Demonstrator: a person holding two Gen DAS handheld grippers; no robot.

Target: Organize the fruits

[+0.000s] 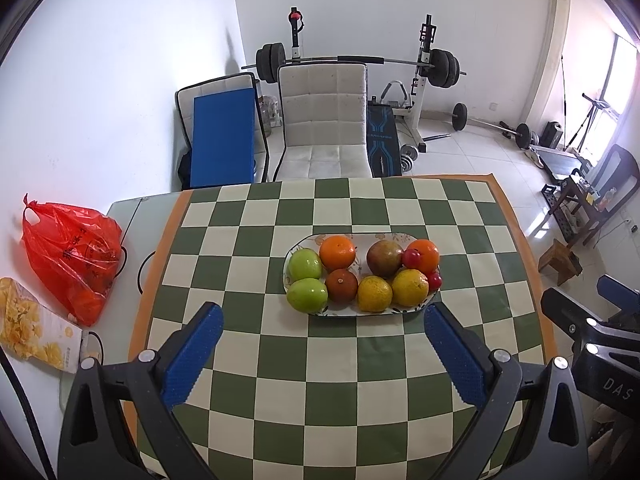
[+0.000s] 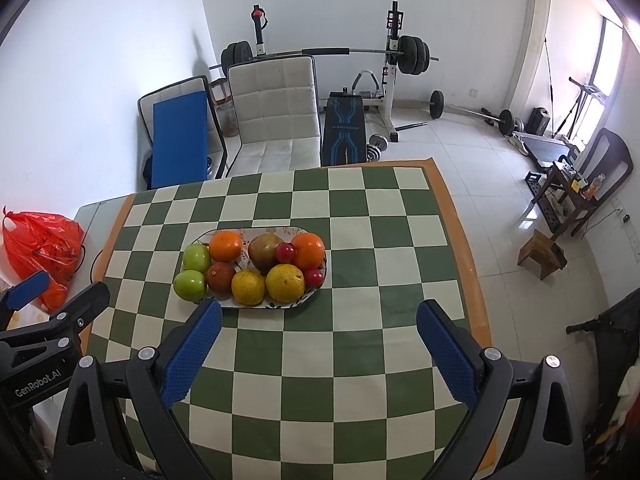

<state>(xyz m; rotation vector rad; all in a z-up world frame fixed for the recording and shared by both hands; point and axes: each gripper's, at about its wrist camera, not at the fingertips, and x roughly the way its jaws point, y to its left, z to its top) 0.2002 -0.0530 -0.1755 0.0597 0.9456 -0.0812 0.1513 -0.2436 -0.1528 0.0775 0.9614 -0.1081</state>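
On the checkered cloth, mid-table, sits the oval plate with all the fruit already on it: two green apples at its left end, oranges and yellow citrus through the middle, a brownish pear-like fruit at the back, and small red fruits tucked at the right end.

Both tools hang above the near half of the table, well short of the plate. The left gripper has its jaws spread wide and empty; so does the right gripper, and nothing is touched.

The task looks near its end or between picks, judging by the full plate. If a fruit must be shifted, come straight down over one at the plate's edge, an apple or a yellow citrus, since the middle ones press against their neighbours. Close across the widest girth, slowly, then lift vertically so nothing rolls.

The fruits are round, smooth and glossy, likely to slip and roll. The citrus skin looks dimpled. The blue pads are stippled, which should help grip. The plate is glazed, shallow and floral-edged; the cloth is flat and matte.
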